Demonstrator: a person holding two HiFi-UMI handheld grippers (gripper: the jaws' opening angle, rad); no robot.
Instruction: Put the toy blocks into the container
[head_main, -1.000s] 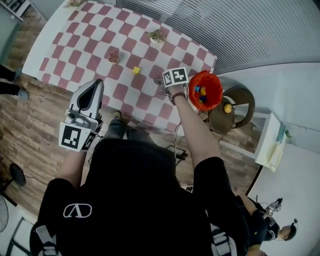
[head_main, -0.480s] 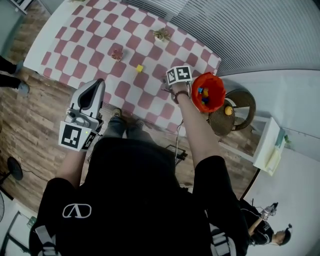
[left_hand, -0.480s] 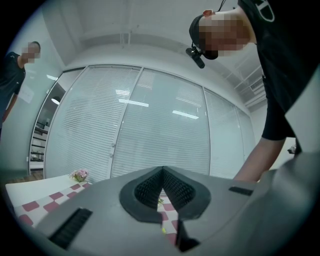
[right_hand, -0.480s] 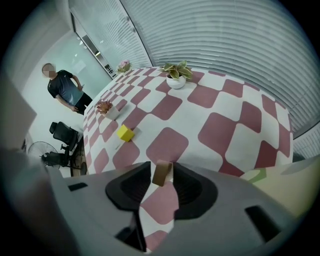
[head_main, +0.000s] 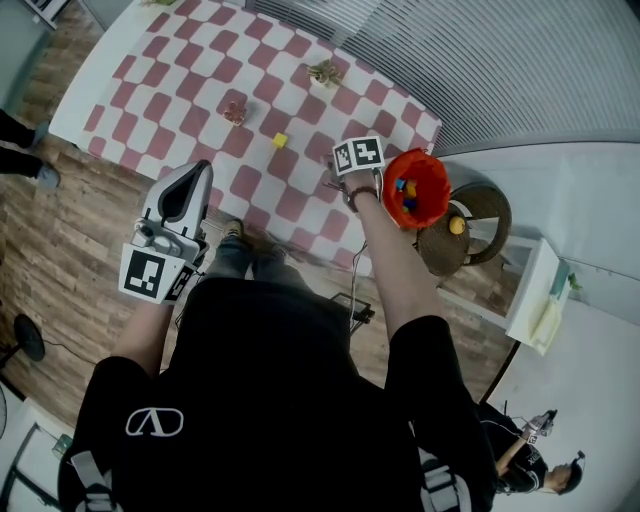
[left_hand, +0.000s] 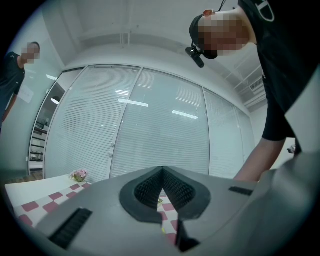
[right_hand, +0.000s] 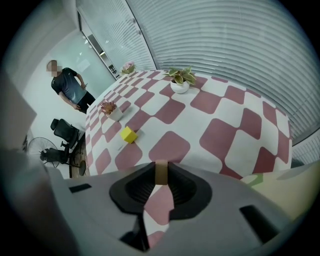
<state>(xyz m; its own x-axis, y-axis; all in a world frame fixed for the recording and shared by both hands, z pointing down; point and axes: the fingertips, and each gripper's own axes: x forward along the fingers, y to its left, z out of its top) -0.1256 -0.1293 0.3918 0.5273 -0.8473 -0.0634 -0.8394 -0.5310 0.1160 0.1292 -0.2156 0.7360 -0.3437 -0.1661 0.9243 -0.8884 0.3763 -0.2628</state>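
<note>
At the near corner of the checked table (head_main: 180, 70), your right gripper (right_hand: 161, 166) points steeply down. Its jaws have just been closing and are nearly together, pinching a small tan block (right_hand: 161, 176) at their tips. The orange container (head_main: 436, 185) sits just beside that gripper, off the table's end, with coloured blocks inside it. A yellow block (right_hand: 128, 134) lies loose on the cloth farther out, near a small potted plant (right_hand: 111, 110). Your left gripper (left_hand: 162, 172) is held level, short of the table, its jaws together with nothing between them.
</note>
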